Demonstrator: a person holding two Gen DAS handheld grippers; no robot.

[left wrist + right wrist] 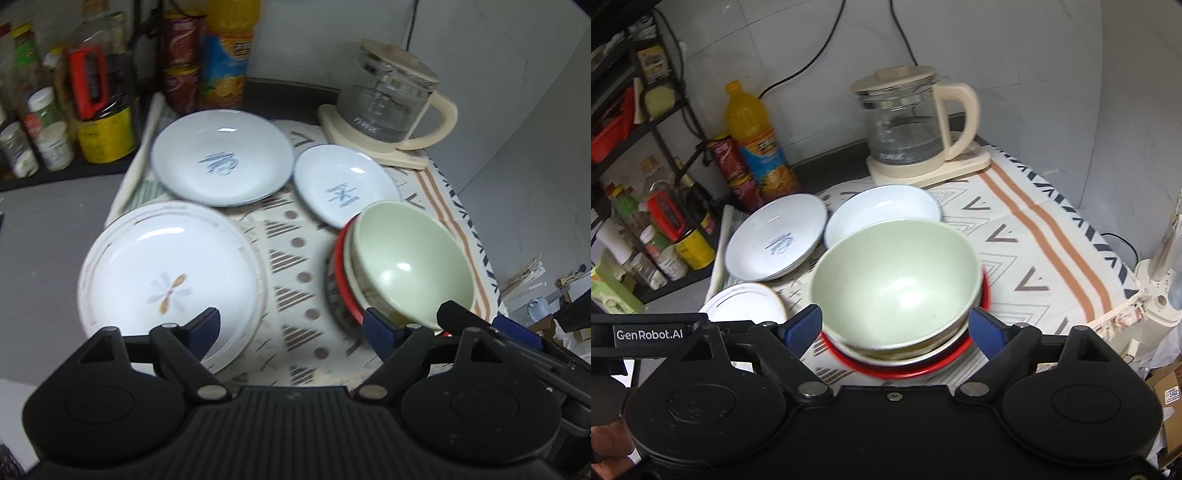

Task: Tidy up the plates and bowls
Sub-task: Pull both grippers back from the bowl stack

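Note:
A green bowl (410,264) (897,280) sits nested on top of a stack with a red bowl (908,369) at the bottom, on a patterned cloth. A large floral plate (166,280) lies at the front left, also in the right wrist view (742,302). A blue-rimmed plate (221,162) (775,236) and a smaller blue-rimmed plate (343,188) (882,210) lie behind. My left gripper (291,328) is open above the cloth between the floral plate and the bowl stack. My right gripper (897,328) is open, its fingers on either side of the bowl stack's near rim.
A glass kettle (391,99) (908,125) on a cream base stands at the back. Bottles, cans and jars (55,122) crowd a rack on the left, with an orange juice bottle (757,140). The patterned cloth (1034,236) ends at the table's right edge.

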